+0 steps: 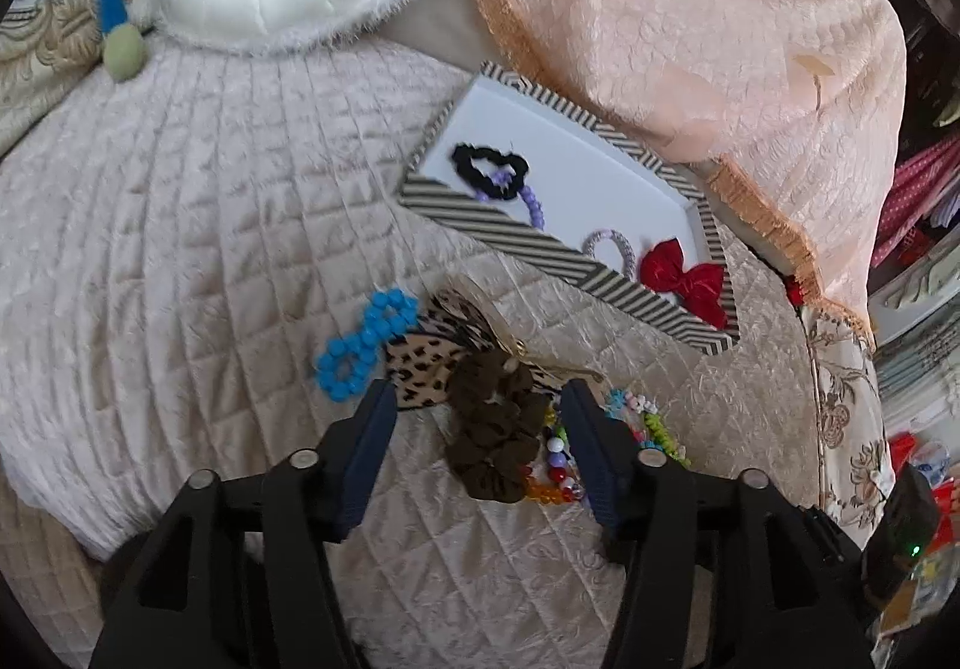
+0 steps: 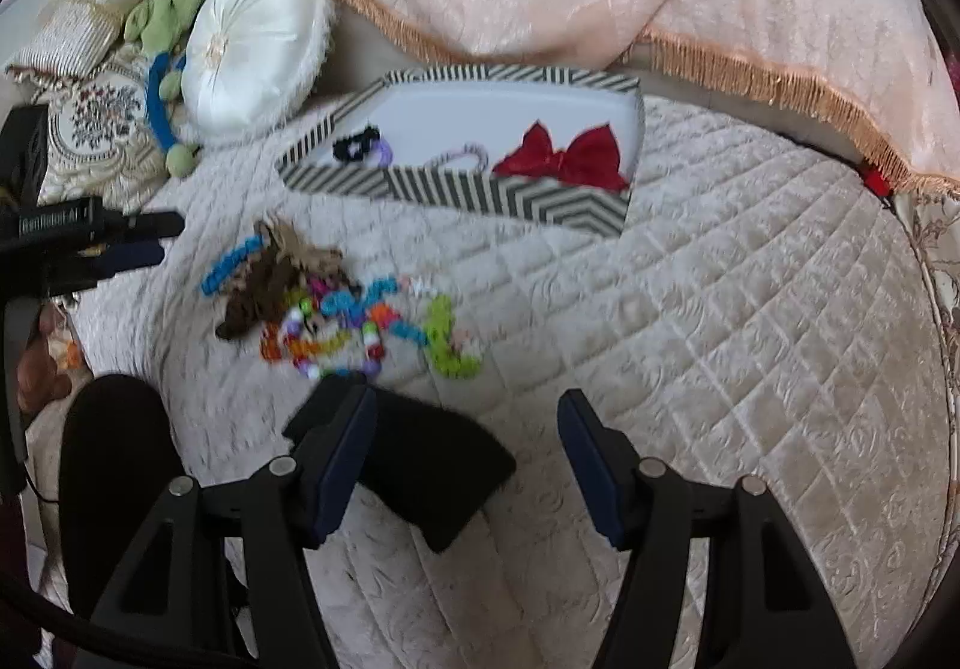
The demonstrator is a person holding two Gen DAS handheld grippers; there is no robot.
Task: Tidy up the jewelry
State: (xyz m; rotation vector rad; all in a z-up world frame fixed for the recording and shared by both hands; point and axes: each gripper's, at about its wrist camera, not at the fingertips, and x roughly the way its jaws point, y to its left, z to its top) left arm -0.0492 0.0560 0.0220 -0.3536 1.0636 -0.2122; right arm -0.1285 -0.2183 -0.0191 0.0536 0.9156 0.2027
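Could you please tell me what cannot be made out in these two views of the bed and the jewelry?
- Right wrist view: motion blur smears the bead pile; single pieces cannot be counted.
- Left wrist view: the left gripper fingers cover part of the colourful bracelets.
- Both views: the striped box near wall hides part of its floor.

Left tool [image 1: 480,393] pitched steeply down, jaws spread wide, nothing pressed between the dark blue pads [image 1: 375,447]; both black finger arms fan out from the bottom edge. Right tool [image 2: 467,399] also angled down, jaws apart, pads bare (frame slightly blurred). From the right wrist view the left tool [image 2: 153,237] shows side-on at far left, fingers pointing right.
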